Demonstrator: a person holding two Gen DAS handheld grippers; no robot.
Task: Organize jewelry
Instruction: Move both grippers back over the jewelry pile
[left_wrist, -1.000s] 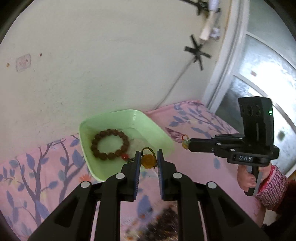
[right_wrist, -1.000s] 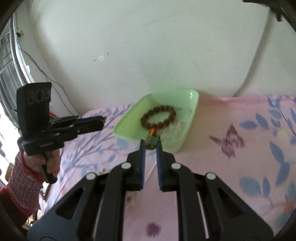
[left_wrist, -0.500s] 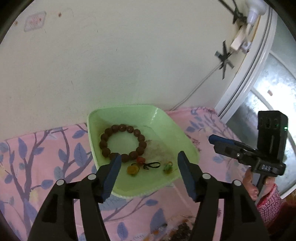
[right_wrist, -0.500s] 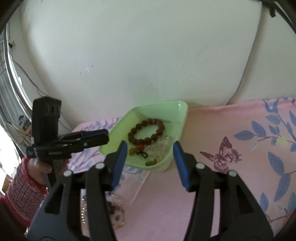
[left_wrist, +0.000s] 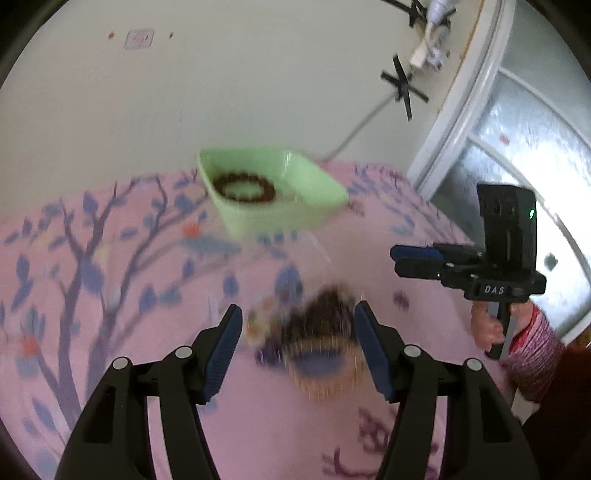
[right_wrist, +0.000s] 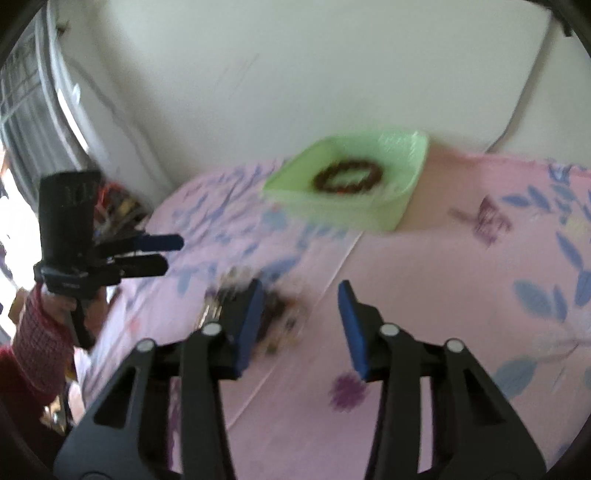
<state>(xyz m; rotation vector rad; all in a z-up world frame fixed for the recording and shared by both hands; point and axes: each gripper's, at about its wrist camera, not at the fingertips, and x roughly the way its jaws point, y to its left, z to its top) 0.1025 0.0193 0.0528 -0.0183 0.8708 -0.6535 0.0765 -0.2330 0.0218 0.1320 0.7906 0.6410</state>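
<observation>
A light green tray (left_wrist: 314, 192) stands on the pink floral cloth near the wall, with a brown bead bracelet (left_wrist: 243, 187) in it; it also shows in the right wrist view (right_wrist: 402, 173) with the bracelet (right_wrist: 347, 176). A blurred pile of jewelry (left_wrist: 317, 325) lies on the cloth in front of my open, empty left gripper (left_wrist: 298, 347). My right gripper (right_wrist: 300, 325) is open and empty, just right of the same pile (right_wrist: 280, 314). Each view shows the other gripper, the right (left_wrist: 413, 260) and the left (right_wrist: 155, 254), from the side.
The pink cloth (right_wrist: 461, 280) covers the whole surface up to a white wall. A window frame (left_wrist: 454, 110) and a taped cable stand at the right of the left wrist view. Both views are motion blurred.
Both grippers opened and let a charm drop into the tray, then drew back from the tray and lowered toward the jewelry pile.
</observation>
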